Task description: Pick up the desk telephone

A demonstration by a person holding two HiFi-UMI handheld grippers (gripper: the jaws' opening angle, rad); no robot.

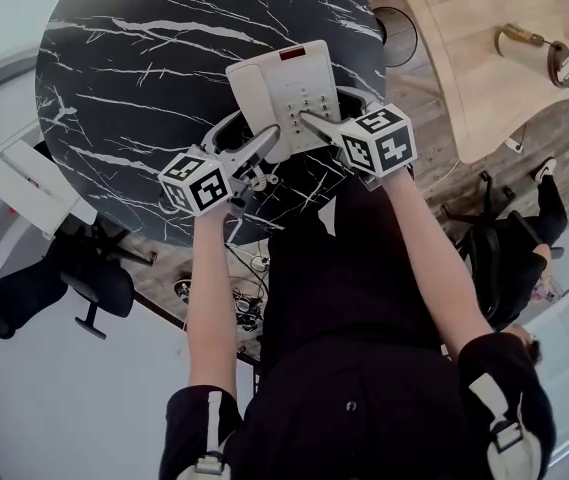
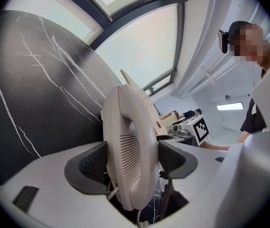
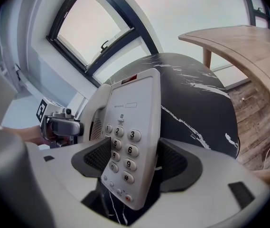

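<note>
While the person holds a gripper in each hand, both grippers have hold of the white desk telephone (image 1: 289,93). The phone is at the near right part of the round black desk (image 1: 134,88), which has thin white lines all over it. I cannot tell if the phone sits on the desk or is a little bit up in the air.

The left gripper (image 2: 134,161) is at the left side of the phone. Its jaws are closed on the handset (image 2: 130,127), with one dark pad on each side, and both pads touch it. The handset stands up tall between them in the left gripper view, and a thin white cord (image 2: 138,217) hangs under it.

The right gripper (image 3: 135,158) is at the near right side of the phone. Its jaws are closed on the near edge of the phone body, with the number keys (image 3: 130,151) between the pads. A small red patch (image 3: 129,78) is at the far end of the phone.

Far off to the right is a light wooden table (image 1: 484,58). A black chair (image 1: 79,278) stands on the floor to the left, lower than the desk, and some wires (image 1: 249,303) lie on the floor near the person's legs
</note>
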